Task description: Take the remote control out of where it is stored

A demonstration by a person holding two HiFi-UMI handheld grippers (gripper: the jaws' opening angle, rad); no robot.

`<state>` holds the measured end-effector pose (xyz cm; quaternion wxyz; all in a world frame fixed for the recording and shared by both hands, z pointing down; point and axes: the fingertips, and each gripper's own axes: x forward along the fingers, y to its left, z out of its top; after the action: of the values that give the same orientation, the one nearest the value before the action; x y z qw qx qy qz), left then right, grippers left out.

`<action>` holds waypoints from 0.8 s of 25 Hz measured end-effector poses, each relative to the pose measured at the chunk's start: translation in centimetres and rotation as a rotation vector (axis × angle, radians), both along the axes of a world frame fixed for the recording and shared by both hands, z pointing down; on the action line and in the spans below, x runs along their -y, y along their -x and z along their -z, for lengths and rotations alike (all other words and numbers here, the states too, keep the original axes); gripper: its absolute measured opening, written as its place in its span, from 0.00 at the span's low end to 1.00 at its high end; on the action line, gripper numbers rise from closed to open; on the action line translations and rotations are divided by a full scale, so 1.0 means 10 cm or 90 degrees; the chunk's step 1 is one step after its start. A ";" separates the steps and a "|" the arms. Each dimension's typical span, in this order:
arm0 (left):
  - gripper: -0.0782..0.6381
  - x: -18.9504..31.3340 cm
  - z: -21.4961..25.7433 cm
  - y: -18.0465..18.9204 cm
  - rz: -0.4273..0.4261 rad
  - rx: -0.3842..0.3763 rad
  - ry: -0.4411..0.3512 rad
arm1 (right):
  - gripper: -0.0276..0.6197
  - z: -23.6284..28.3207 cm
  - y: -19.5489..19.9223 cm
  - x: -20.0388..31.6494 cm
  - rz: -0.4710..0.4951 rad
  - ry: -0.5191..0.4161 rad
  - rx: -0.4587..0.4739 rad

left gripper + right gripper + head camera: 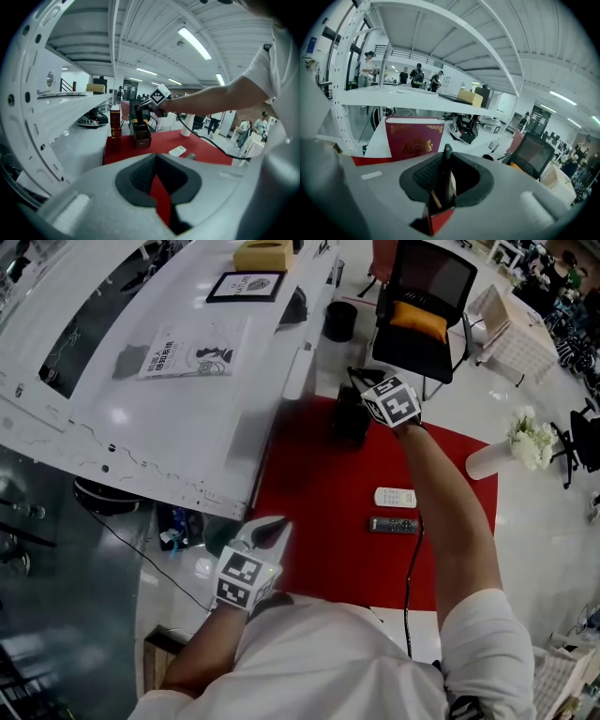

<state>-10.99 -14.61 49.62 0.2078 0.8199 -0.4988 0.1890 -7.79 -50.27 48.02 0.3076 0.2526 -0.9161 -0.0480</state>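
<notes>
A dark holder box (pixel 351 425) stands at the far end of the red mat (pixel 314 521); in the left gripper view the box (pixel 141 136) is brown. My right gripper (pixel 362 396) reaches down into it from the right. In the right gripper view it (pixel 445 180) is shut on a slim dark remote (pixel 446 161) standing upright between the pads. A white remote (pixel 395 496) and a grey remote (pixel 394 524) lie flat on the mat, nearer me. My left gripper (pixel 270 529) hovers shut over the mat's near left edge, holding nothing (pixel 161 187).
A dark red book (pixel 414 138) stands upright next to the holder. A white shelf unit (pixel 169 362) runs along the left. Beyond the mat are a black cup (pixel 340 321) and an office chair (pixel 424 315); a white vase of flowers (pixel 525 442) lies right. A black cable (pixel 410 577) crosses the mat.
</notes>
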 end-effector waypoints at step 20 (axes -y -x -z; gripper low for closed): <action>0.11 -0.04 0.11 -0.17 -0.079 -0.002 -0.032 | 0.14 0.66 -0.67 -0.97 -0.044 -0.033 0.080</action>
<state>-9.32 -14.19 48.51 0.1754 0.8544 -0.4517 0.1876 -1.14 -40.54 41.44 0.2441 0.2945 -0.9228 -0.0453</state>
